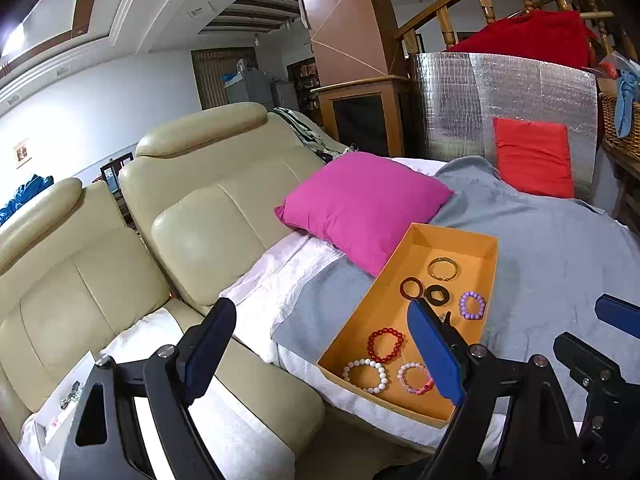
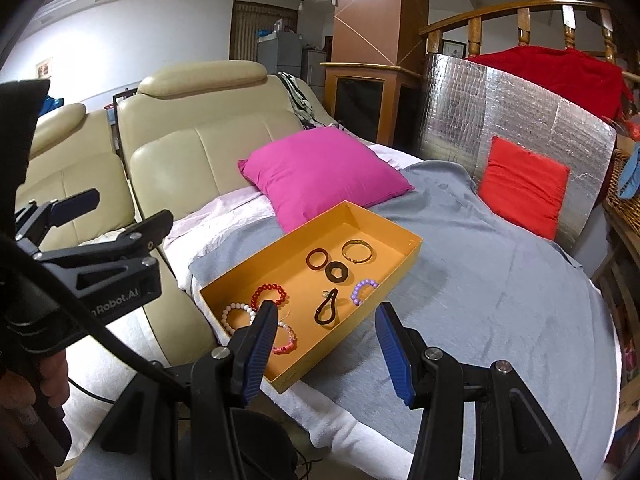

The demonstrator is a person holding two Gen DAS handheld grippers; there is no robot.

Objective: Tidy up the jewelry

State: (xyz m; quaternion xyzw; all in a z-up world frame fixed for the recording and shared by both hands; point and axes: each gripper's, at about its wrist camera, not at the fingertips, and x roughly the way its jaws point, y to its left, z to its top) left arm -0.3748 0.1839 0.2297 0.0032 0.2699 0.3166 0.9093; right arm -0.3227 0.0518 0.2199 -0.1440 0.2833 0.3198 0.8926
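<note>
Jewelry lies loose in orange tray (image 2: pixel 404 258) on grey blanket (image 2: pixel 500 288): red bead bracelet (image 2: pixel 270 295) at tray's 7 o'clock, gold bangle (image 2: pixel 358 251) at 1. Beads light, slippery, probably elastic; pinch across one strand. Left gripper (image 1: pixel 320 354) and right gripper (image 2: pixel 326 354) spread, empty.

Bracelets (image 2: pixel 269 295) lie in the tray (image 2: pixel 394 276) — tray on the blanket (image 2: pixel 500 300), before the pillow (image 2: pixel 320 168).

A lived-in home, its living room: cream leather recliners (image 1: pixel 192 200) stand at nine o'clock, a pink cushion (image 2: pixel 320 172) lies on a grey blanket (image 2: pixel 500 280), a wooden stair banister (image 2: pixel 520 12) climbs at one o'clock, and a fridge (image 2: pixel 280 52) stands far off at twelve.
</note>
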